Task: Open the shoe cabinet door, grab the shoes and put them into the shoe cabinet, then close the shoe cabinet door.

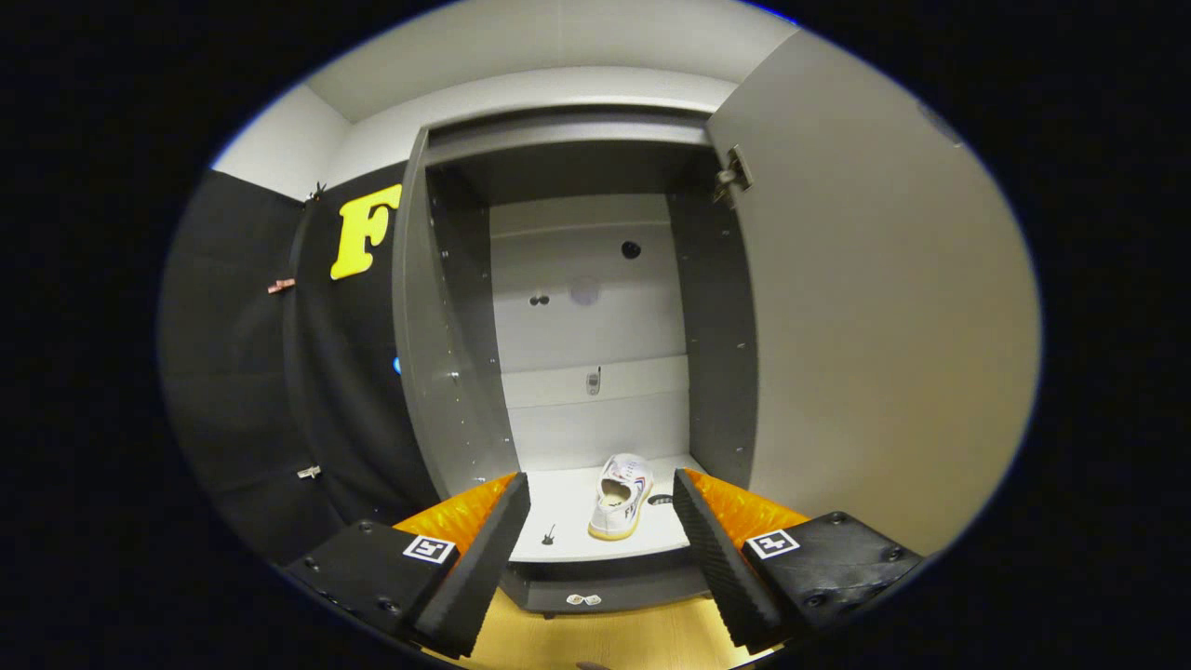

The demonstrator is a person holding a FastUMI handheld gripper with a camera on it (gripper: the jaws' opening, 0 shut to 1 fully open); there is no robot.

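A tall grey shoe cabinet (447,307) is seen with its flat grey door (875,307) swung wide to the right, which leaves the inside open for loading. A white low-top shoe (622,496) with a pale sole is set on the white bottom shelf (568,521), toe pointing inward, beyond the fingers. The gripper (601,544) is held back from the cabinet, its jaws spread apart and holding nothing. Pale wooden flooring (605,637) lies below the cabinet.
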